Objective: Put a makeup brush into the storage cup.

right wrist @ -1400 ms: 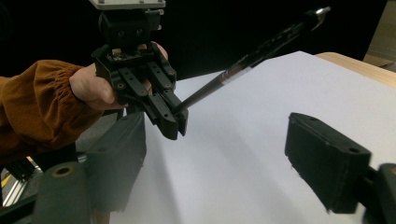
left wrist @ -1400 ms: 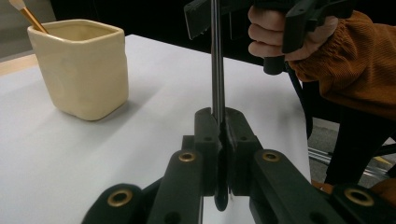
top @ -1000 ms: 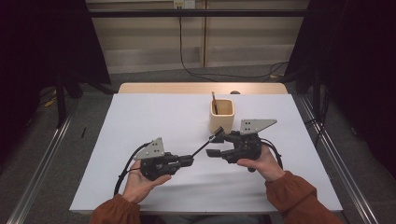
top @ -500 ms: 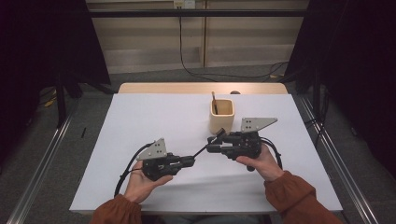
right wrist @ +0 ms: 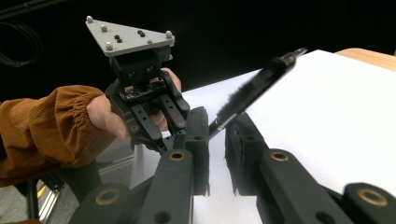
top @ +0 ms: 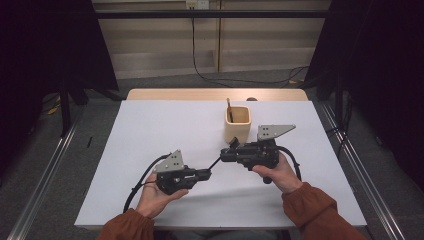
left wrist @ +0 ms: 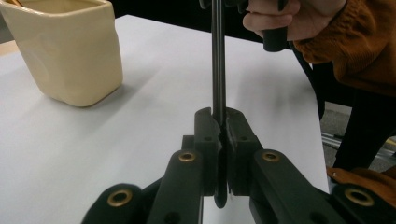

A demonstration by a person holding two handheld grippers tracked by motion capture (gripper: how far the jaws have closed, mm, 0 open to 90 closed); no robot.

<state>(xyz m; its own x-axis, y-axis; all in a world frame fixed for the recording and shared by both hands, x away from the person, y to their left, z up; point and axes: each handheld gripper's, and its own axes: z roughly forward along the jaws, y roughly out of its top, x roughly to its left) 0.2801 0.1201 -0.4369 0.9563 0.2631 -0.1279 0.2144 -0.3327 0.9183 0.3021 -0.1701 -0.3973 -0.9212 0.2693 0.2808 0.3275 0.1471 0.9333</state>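
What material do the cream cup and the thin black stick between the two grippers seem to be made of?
Cup: probably glazed ceramic or smooth plastic, judging by its soft sheen and thick rounded rim. Stick: apparently dark plastic or coated metal, with a smooth straight shaft and a faint gloss; one end looks brush-like.

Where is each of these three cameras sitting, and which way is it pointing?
High view: fixed above the person's side, looking forward and down on the white table; both forearms, left gripper and right gripper show.
Left gripper view: rides the left gripper, looking along its jaws, shut on a thin black brush; the other hand shows beyond.
Right gripper view: rides the right gripper, facing the left hand.
Shared: the brush, and the cream cup.
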